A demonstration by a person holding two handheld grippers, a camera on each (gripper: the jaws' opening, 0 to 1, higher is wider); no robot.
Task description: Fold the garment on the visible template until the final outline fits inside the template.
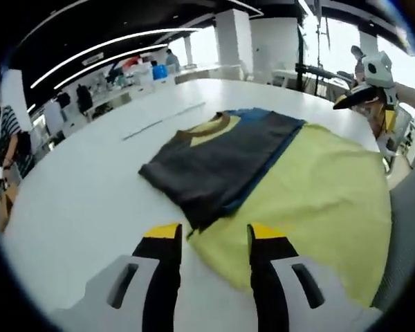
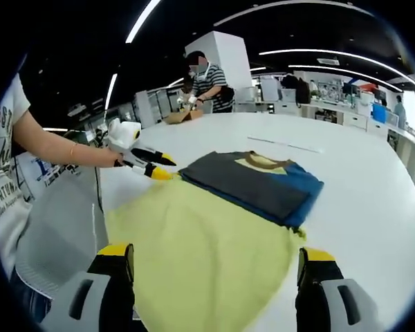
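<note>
the folded garment (image 1: pixel 218 162) lies on the yellow template (image 1: pixel 318 200) on the white table (image 1: pixel 76 200), toward eleven o'clock of the template in the left gripper view. the left gripper (image 1: pixel 214 235) and right gripper (image 2: pixel 214 259) hover with jaws parted, holding nothing.

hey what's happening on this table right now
A person holding a gripper in each hand is folding a garment, dark grey and blue with a yellow collar, on a yellow template sheet spread on a white table. The garment lies folded into a compact rectangle, partly on the sheet and partly hanging off its edge onto the table. The left gripper hovers open near the garment's corner, and the right gripper is open above the sheet, holding nothing.
</note>
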